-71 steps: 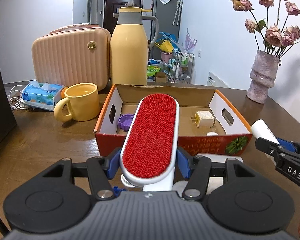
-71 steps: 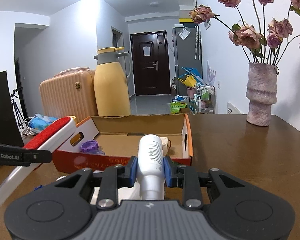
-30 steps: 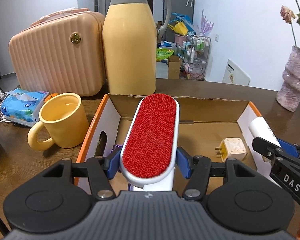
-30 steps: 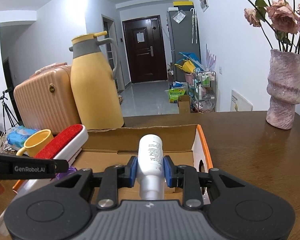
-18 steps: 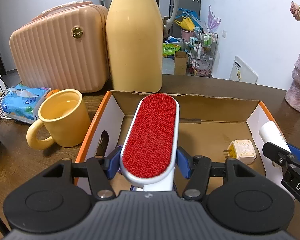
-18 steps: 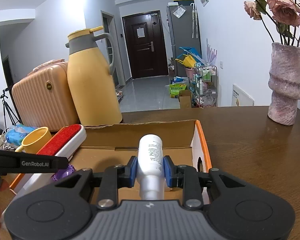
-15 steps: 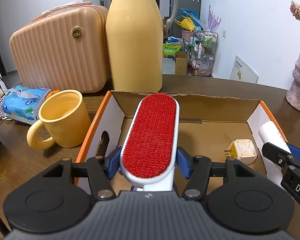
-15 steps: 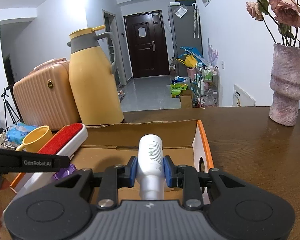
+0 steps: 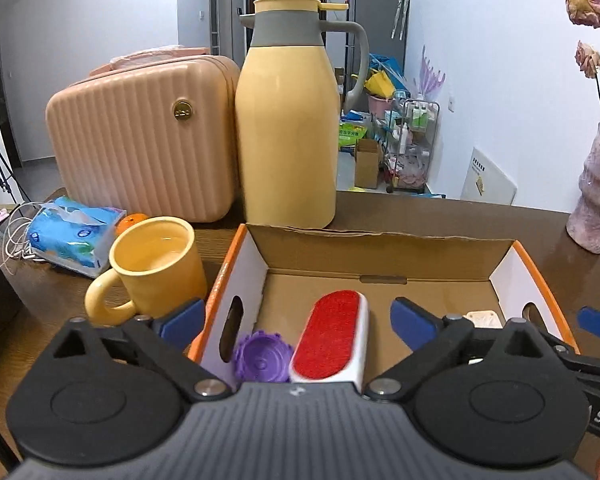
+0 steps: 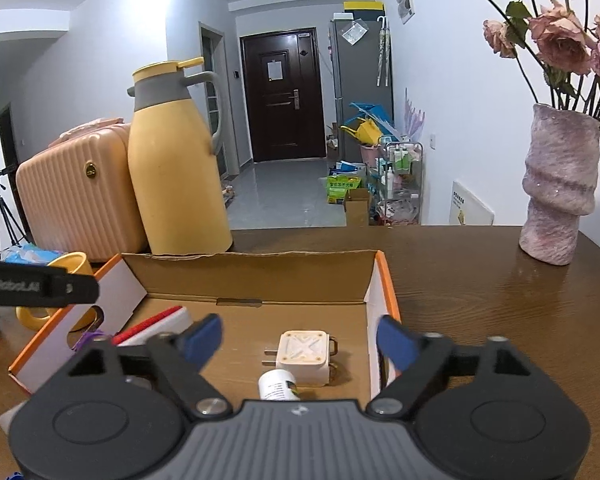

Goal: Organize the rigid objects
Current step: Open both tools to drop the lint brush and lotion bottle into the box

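Observation:
A cardboard box (image 9: 380, 248) with orange rims sits open on the brown table. Inside lie a red lint brush (image 9: 332, 338), a purple cap (image 9: 262, 362) and a cream plug adapter (image 10: 304, 354). The white bottle (image 10: 278, 386) lies on the box floor beside the adapter, its lower part hidden by my right gripper. My left gripper (image 9: 292, 320) hangs over the brush with its jaws opening wide, pads clear of it. My right gripper (image 10: 300, 338) hovers above the bottle and adapter, jaws opening, touching neither. The box (image 10: 260, 276) shows in both views.
A yellow mug (image 9: 156, 264) stands left of the box, with a tissue pack (image 9: 74, 236) beyond it. Behind the box stand a yellow thermos jug (image 9: 288, 120) and a pink ribbed case (image 9: 144, 136). A pink vase (image 10: 556, 192) of dried flowers stands at the far right.
Both grippers have opened. The red brush dropped from the left one into the box, and the white bottle fell from the right one onto the box floor.

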Tool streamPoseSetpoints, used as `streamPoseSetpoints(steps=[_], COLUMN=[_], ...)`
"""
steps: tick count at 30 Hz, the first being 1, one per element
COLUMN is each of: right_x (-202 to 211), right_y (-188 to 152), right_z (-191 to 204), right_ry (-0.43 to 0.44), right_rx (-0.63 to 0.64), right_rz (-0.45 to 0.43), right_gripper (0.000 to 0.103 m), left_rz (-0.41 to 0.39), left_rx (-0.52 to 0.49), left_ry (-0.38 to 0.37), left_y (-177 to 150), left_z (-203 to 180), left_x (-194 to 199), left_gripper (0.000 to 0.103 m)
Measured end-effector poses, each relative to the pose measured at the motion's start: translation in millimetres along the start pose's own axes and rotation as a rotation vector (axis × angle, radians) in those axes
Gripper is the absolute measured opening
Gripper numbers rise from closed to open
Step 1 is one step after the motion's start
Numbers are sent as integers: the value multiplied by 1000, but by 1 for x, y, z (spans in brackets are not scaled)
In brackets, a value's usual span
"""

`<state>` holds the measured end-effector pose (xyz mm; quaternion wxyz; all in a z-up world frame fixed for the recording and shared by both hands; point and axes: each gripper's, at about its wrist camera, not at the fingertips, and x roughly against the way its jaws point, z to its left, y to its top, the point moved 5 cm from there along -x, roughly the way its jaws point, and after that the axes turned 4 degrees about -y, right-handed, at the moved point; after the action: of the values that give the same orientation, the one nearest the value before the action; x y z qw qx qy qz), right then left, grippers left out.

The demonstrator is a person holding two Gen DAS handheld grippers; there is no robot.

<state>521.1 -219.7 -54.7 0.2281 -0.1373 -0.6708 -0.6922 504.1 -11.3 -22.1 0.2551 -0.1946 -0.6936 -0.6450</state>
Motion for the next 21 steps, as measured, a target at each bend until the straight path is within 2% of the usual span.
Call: streamPoseSetpoints(steps=[5,21], right_x=[6,36], right_y=[0,-6], right_z=[2,4], right_ry=[-16,-20], right_rx=[18,31], right_rz=[-5,-25], right_gripper=[101,102], left_rz=[0,-17], left_rx=[-3,11], left_ry=[7,-18], left_y=[-2,-12], left_z=[4,10], left_x=[5,28], left_gripper=[103,103])
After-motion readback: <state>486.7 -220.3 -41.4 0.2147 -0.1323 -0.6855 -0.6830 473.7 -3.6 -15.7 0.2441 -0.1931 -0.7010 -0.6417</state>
